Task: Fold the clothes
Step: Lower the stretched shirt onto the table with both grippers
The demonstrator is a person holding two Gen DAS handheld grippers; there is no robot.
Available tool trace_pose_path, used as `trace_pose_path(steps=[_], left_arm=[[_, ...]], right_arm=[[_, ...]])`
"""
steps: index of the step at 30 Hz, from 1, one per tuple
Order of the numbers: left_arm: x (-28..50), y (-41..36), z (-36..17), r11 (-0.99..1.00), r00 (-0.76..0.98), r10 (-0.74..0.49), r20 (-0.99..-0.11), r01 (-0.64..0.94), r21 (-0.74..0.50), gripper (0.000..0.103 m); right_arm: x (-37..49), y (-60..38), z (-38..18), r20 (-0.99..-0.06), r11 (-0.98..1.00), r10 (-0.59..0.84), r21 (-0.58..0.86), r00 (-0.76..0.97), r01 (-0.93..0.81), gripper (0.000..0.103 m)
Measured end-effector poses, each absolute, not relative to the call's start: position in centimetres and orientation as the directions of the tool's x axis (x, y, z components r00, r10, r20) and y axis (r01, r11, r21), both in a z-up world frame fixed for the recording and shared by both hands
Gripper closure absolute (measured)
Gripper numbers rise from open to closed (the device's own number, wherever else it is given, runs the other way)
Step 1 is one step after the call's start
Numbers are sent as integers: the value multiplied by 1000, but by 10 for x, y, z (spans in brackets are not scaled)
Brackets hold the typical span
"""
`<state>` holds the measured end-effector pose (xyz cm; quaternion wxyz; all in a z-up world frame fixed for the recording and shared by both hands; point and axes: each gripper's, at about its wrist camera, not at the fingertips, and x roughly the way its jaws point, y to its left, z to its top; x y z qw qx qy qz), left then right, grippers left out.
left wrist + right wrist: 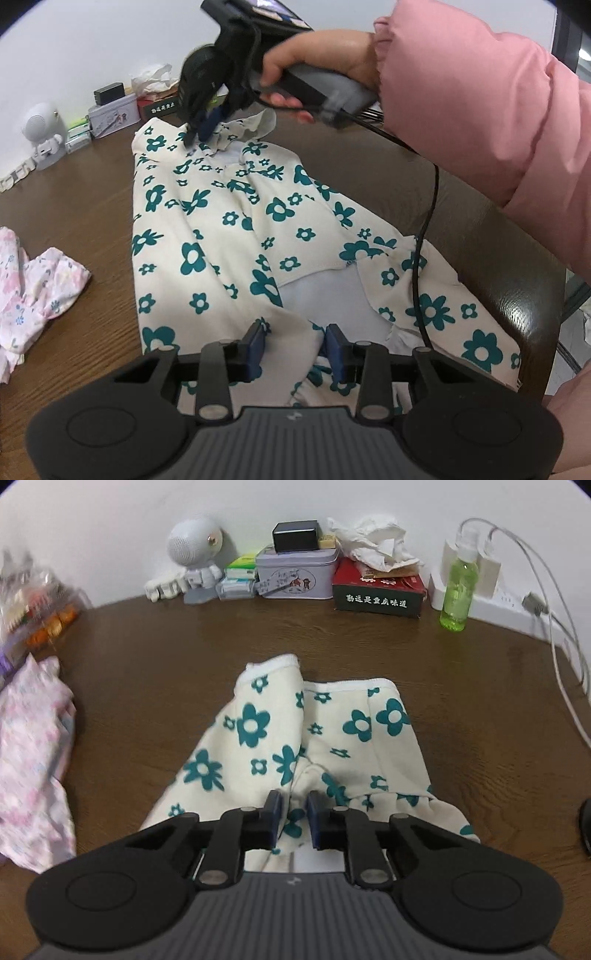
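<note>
- left tool (295, 343) is pinching a bunched fold at the near end of the floral garment (236, 221); cloth fills the gap between its pads.
- right tool (293, 819) is pinching a ridge of the same garment at the far end, jaws nearly together.
- the garment lies lengthwise on the counter (480, 701), partly folded, pale lining showing in the middle.
- risk: both pinches sit on bunched ridges, not flat hems. pull apart hard and you'll likely slip a layer or drag the whole piece instead of folding it.
- risk: the right tool's cable (424, 240) hangs across the garment's near corner. a swing of that hand could snag it or get it folded in.
- risk: that near corner lies right at the counter's rounded edge. tug it your way and it may slide off.
- risk: the pink garment (29, 757) is close by on the left. a wide sweep could catch it.
- containers along the back wall, well apart from the work:
- tin box (297, 574), lid shut, contents hidden, black block (296, 535) on top.
- red and green carton (378, 590), crumpled paper (373, 542) heaped on it; can't tell what's inside.
- clear bottle (457, 590) holding green liquid, cap on.
- clear bag (33, 602) far left, too blurred to say what's in it.
</note>
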<state>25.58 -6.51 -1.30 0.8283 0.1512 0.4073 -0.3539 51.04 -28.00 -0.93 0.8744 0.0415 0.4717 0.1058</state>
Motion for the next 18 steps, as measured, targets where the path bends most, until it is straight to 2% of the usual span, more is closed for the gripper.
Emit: trace_pose_path(steps=[2,3,6,8,9,10,15,18], left_arm=[[255,-66,-13,702,422,-461,-781,712,-30,67],[254,-66,-13,702,425,-459,-780,712,-25,67],[255,-67,-13,711,426,-458,-780,703,-34,66],[256,-67,-13,713,425,-462,-779,700,-41,66],[256,-66,-13,713,425,-463,-778,700,-42,67],[255,-66,-14,712,427,-465,-776,701,-41,67],[249,-66,-16,714,458,-456,-763,700,-8,67],[246,-67,-17,712,471,-450,-758,702,14,67]], right_arm=[[520,-282,-5,-792,974,224,188,568,-122,72],[525,-283,-3,-779,975,222,195,586,-110,62],[545,-283,-6,-765,969,231,237,601,-71,62],[555,-285,-11,-769,959,254,277,586,-52,72],[557,-287,-14,-770,952,274,304,576,-46,94],[560,-289,-16,-771,943,294,330,565,-40,102],[554,-310,-10,-728,911,331,412,601,-3,102],[559,-313,-14,-752,931,286,364,594,13,102]])
